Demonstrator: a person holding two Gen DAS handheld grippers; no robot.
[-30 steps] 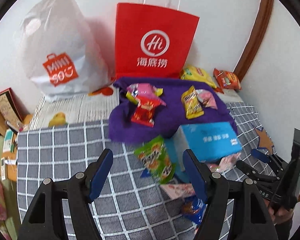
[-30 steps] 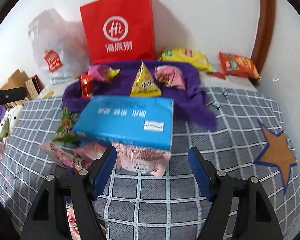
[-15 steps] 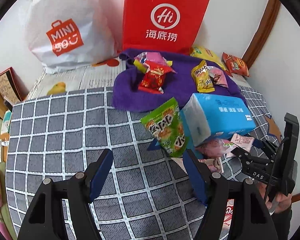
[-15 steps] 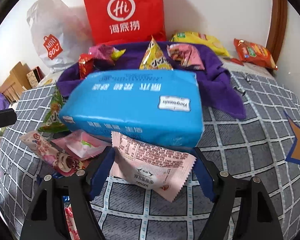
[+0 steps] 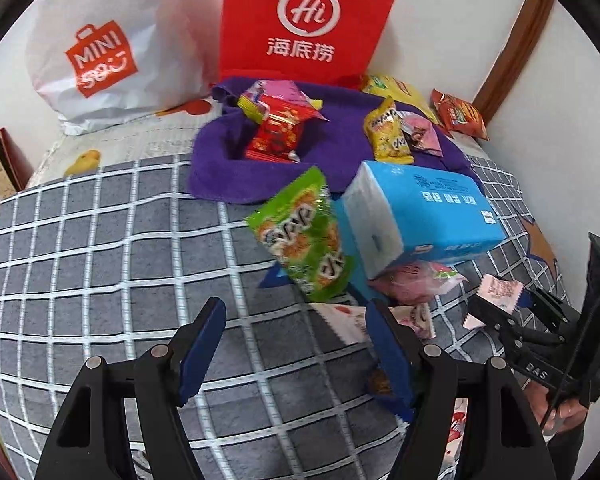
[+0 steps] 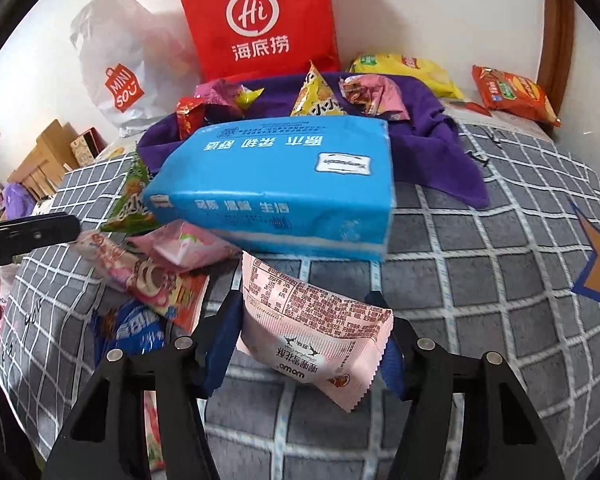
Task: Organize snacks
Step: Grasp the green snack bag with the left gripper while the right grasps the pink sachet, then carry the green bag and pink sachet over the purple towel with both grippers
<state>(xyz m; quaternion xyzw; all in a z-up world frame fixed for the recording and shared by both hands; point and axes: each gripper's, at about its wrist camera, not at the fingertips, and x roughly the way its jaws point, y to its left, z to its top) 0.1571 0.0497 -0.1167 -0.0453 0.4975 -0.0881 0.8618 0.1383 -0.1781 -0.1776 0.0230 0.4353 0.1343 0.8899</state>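
While the right gripper (image 6: 306, 340) brackets the pale pink foil snack packet with printed nutrition panel (image 6: 316, 332), its jaws have just been closing, and the blue pads sit at the packet's two sides; whether they press firmly yet cannot be told from the wrist view.

Item in hand: pink packet, lying on the grey bedspread with white grid lines (image 6: 480, 264), toward the near edge of the bed, just in front of the blue plastic-wrapped tissue pack (image 6: 276, 184).

Second tool: left gripper (image 5: 296, 344), jaws standing fairly wide with nothing between them, hanging over bare bedspread near the green crinkled snack bag (image 5: 300, 240).

Apparent sorting place: purple fleece cloth (image 5: 332, 156) toward the far edge of the bed, already carrying a red snack bag (image 5: 276, 140), a yellow triangular snack bag (image 5: 386, 132) and a small pink bag (image 5: 420, 134).

Handling notes, as judgement:
- Packet is puffed and slippery; the pads should meet across its middle, not at the crimped seal, or it may squirt out.
- Closing ought to stop when the foil dimples, so that the contents are not crushed.
- Lift should go straight up before travelling, since the tissue pack stands directly between packet and cloth.
- Loose wrappers beside the left pad (image 6: 216, 344), a pink-and-red one (image 6: 156, 284) and a blue one (image 6: 136, 328), lie near enough to be snagged; the jaws should stay clear of them.
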